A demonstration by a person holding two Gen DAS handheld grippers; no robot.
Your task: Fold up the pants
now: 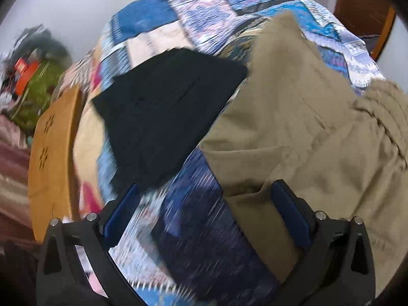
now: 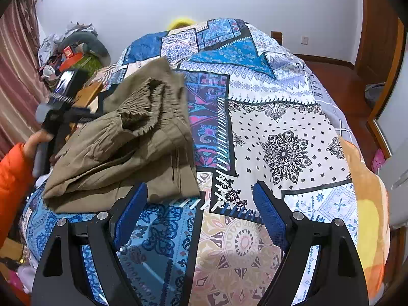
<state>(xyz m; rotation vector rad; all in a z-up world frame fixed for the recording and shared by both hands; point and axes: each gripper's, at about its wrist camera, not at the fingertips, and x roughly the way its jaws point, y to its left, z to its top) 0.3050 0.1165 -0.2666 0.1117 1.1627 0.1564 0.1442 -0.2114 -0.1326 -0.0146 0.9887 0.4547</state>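
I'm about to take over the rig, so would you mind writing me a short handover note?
Left gripper: open, empty, above the khaki pants' edge.
Right gripper: open, empty, over the patchwork quilt beside the pants.
Pants lie bunched and partly folded on the quilt, waistband on top; a folded black garment lies next to them.
Left to do: flatten and finish the fold.

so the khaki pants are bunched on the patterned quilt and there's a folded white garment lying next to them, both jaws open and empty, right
Nearly. The folded garment beside the khaki cotton pants is black, not white; the left wrist view shows it lying on the blue patchwork quilt. The rest holds: the left gripper and the right gripper both stand open with nothing between the jaws.
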